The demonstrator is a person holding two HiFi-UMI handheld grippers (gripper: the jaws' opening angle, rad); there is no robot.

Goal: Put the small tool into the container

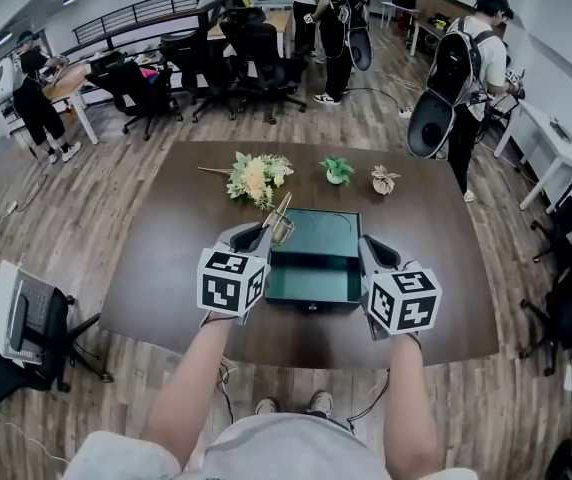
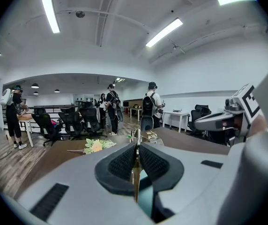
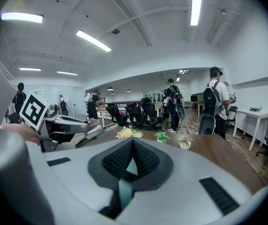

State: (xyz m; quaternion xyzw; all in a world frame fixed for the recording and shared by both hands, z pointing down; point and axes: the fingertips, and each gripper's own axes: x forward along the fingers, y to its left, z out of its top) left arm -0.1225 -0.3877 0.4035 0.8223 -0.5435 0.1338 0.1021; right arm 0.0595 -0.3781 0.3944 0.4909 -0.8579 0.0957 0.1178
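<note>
Left gripper clamps slim brass-coloured metal tool, long axis tilted up-forward, at left rim of open teal box container near front edge of dark table; interior just rightward. Right gripper closed, empty.

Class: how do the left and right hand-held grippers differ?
The left hand-held gripper is shut on the small tool, whose thin metal tip sticks out; the right hand-held gripper is shut on nothing. The left flanks the container's left side, the right its right side. Both carry marker cubes.
</note>
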